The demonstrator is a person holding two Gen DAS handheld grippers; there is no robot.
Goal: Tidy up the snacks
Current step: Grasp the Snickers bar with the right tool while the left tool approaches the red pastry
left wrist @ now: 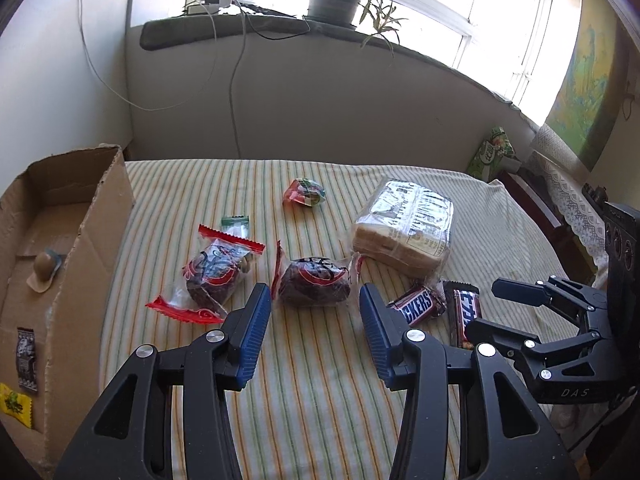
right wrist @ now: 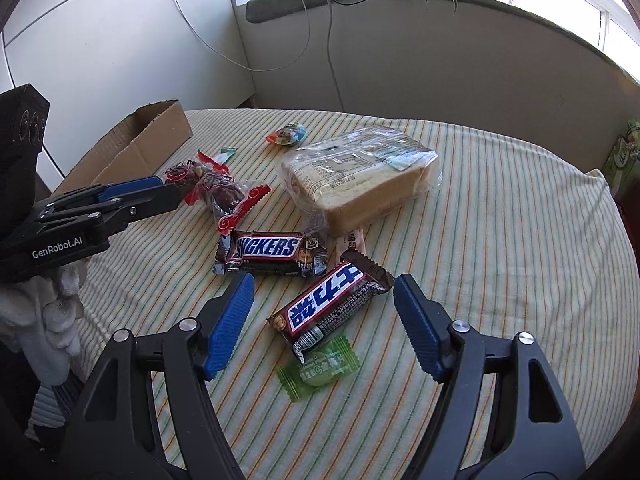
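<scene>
My left gripper is open and empty, its jaws just in front of a dark wrapped cake. A second wrapped cake lies to its left. My right gripper is open and empty, with a Snickers bar with Chinese print lying between its jaws. Another Snickers bar lies beyond it. A bagged loaf of sliced bread sits further back. A green candy lies under the near bar. The cardboard box stands at the left.
A small colourful candy and a green-white packet lie further back on the striped cloth. Small snacks lie in the box. A wall, window sill and plant pot stand behind the table.
</scene>
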